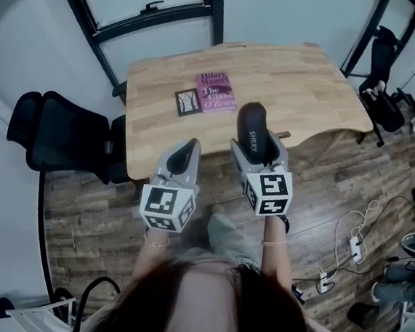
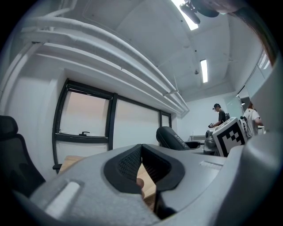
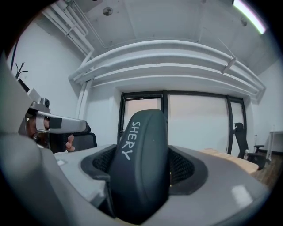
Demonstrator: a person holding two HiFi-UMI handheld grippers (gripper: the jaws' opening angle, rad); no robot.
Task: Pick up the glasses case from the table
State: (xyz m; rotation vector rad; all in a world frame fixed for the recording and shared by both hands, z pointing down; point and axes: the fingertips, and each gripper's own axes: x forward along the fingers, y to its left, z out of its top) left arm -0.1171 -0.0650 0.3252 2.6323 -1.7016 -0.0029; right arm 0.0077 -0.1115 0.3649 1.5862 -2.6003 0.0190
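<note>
Findings at this moment:

1. We find the right gripper (image 1: 259, 149) clamped on the dark glasses case (image 1: 253, 129). In the right gripper view the case (image 3: 141, 163) stands upright between the two jaws. It fills the gap from pad to pad, and white lettering reading "SHERY" runs along its back.
2. The case is off the wooden table (image 1: 310, 84). In the head view it sits over the table's near edge, and in the left gripper view it (image 2: 172, 137) shows against the wall.
3. The left gripper (image 1: 185, 152) is held beside the right one, a little nearer the person. Its jaws meet at the tips, with nothing between them.
4. On the table, well beyond the case, a pink book (image 1: 215, 91) lies flat, with a small dark card (image 1: 188, 102) touching its left edge.
5. A black office chair (image 1: 64, 137) stands just off the table's left end.
</note>
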